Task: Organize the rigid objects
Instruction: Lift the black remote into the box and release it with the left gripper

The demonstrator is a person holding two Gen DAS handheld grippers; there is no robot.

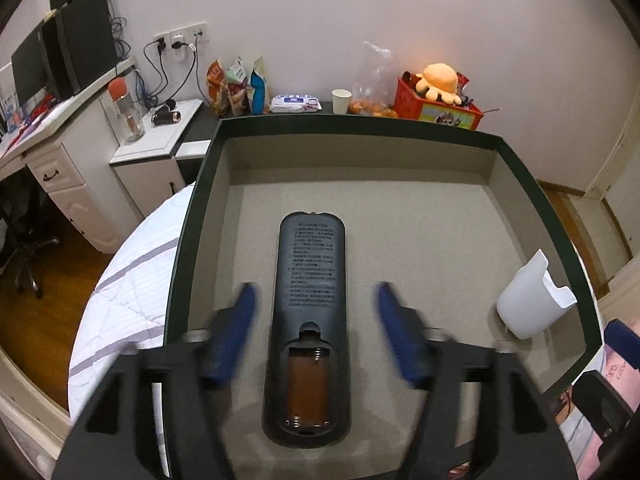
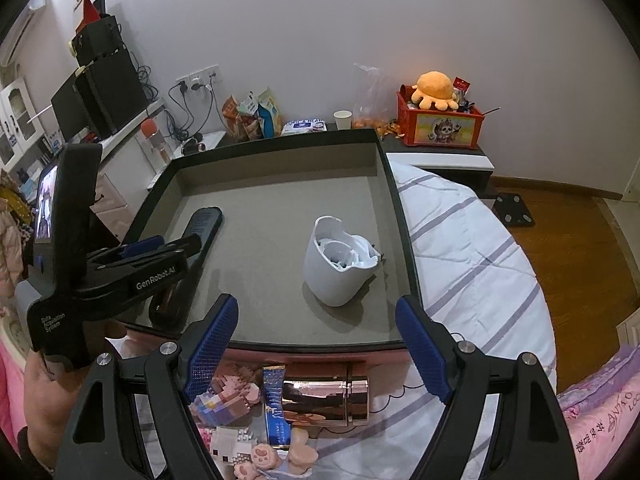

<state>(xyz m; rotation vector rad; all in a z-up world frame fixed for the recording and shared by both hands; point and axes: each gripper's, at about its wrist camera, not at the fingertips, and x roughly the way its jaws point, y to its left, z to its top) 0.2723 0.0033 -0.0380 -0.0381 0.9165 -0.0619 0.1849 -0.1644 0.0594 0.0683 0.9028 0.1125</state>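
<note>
A black remote (image 1: pixel 308 280) lies face down on the grey floor of a dark-rimmed tray (image 1: pixel 400 208), its battery bay uncovered. My left gripper (image 1: pixel 316 292) straddles it with both blue pads clear of its sides, open. A white plastic holder (image 1: pixel 532 300) stands at the tray's right side. In the right wrist view the remote (image 2: pixel 206 220) is at the tray's (image 2: pixel 280 200) left under the left gripper (image 2: pixel 172 246), and the holder (image 2: pixel 340 264) sits near the middle. My right gripper (image 2: pixel 317 304) hangs open over the tray's near edge, holding nothing.
Before the tray's near rim on the bed lie a shiny rose-gold cylinder (image 2: pixel 324 400), a blue tube (image 2: pixel 276 408), a block toy (image 2: pixel 224 400) and pink paw pieces (image 2: pixel 260 460). A striped quilt (image 2: pixel 472 248) spreads to the right. A red crate (image 2: pixel 440 124) and a paper cup (image 2: pixel 343 119) stand behind.
</note>
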